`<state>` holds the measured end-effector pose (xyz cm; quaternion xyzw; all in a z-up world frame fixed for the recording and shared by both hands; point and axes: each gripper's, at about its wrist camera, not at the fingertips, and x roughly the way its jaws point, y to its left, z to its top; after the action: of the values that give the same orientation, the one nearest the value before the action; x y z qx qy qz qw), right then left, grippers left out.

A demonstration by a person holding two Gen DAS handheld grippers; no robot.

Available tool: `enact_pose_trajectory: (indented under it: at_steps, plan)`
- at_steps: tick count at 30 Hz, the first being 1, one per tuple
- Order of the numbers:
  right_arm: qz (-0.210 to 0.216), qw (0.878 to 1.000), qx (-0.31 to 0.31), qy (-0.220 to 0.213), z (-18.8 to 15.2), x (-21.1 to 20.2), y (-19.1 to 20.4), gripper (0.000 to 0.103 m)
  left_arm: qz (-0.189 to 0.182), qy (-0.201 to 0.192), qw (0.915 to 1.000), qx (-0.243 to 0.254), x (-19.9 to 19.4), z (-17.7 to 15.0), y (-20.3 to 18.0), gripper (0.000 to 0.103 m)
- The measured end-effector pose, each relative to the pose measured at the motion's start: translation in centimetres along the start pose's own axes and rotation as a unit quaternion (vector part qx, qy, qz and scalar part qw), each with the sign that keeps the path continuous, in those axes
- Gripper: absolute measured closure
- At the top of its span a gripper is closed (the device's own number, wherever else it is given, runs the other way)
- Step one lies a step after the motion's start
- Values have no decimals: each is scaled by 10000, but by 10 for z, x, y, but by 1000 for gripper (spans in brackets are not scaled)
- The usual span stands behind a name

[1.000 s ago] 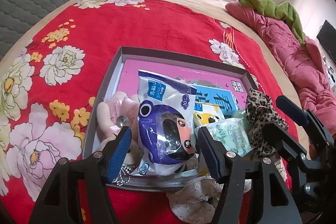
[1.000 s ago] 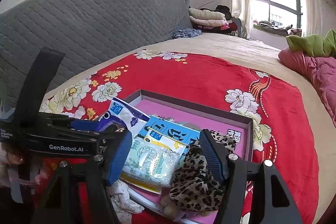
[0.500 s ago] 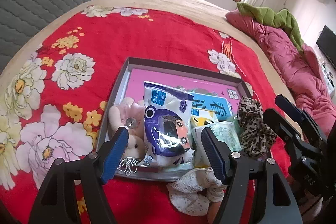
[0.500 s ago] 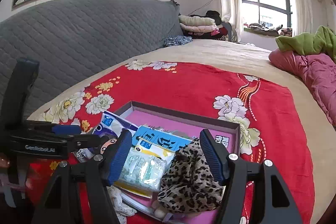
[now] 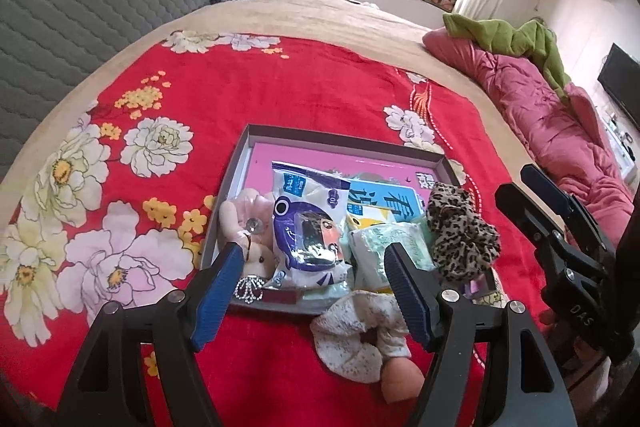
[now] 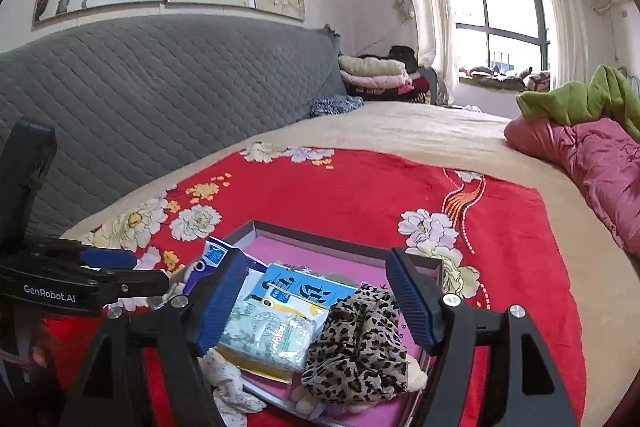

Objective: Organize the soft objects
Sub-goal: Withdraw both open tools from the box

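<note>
A grey tray (image 5: 344, 143) with a pink floor lies on the red blanket. In it are a pink plush toy (image 5: 248, 207), a purple-and-white packet (image 5: 308, 227), a blue pack (image 5: 380, 195), a green tissue pack (image 5: 376, 243) and a leopard-print scrunchie (image 5: 460, 231). A white speckled scrunchie (image 5: 360, 331) lies outside the tray's near edge. My left gripper (image 5: 314, 251) hovers open above the packet, holding nothing. My right gripper (image 6: 316, 259) hangs over the leopard scrunchie (image 6: 360, 339) and tissue pack (image 6: 268, 331); its jaws are opening, and nothing is pressed between them.
The red flowered blanket (image 5: 280, 87) covers a beige bed. A grey quilted headboard (image 6: 160, 99) stands behind it. A pink quilt (image 5: 540, 107) with a green cloth (image 5: 516, 35) lies along the right side. Folded clothes (image 6: 376, 75) are stacked at the far end.
Both grippers have risen and drawn back from the tray, so more of the bed shows. The jaws of both stand wider than before. The items in the tray have not moved.
</note>
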<state>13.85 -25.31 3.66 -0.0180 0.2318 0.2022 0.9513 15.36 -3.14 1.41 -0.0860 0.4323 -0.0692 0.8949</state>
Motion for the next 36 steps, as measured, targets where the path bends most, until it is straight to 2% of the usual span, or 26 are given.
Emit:
enact_pose_trajectory:
  at_steps: [7, 13, 20, 27, 30, 36]
  plan:
    - [-106, 9994, 118, -296, -6, -37, 3, 30, 13, -68, 9999, 106, -23, -6, -8, 28]
    - [-205, 9984, 398, -352, -19, -65, 6, 30, -12, -181, 9997, 179, -42, -11, -15, 26]
    - [-283, 9976, 621, -112, -42, -90, 16, 30, 6, -306, 9991, 298, -63, -22, -21, 25]
    - [-302, 9981, 509, 184, -59, -100, 37, 30, -131, -286, 9990, 319, -68, -35, -18, 25]
    - [-330, 9976, 541, 273, -63, -102, 45, 30, -78, -327, 9987, 376, -70, -43, -15, 25]
    - [-282, 9954, 722, 566, -70, -99, 60, 30, -188, -116, 9993, 304, -62, -63, -5, 25]
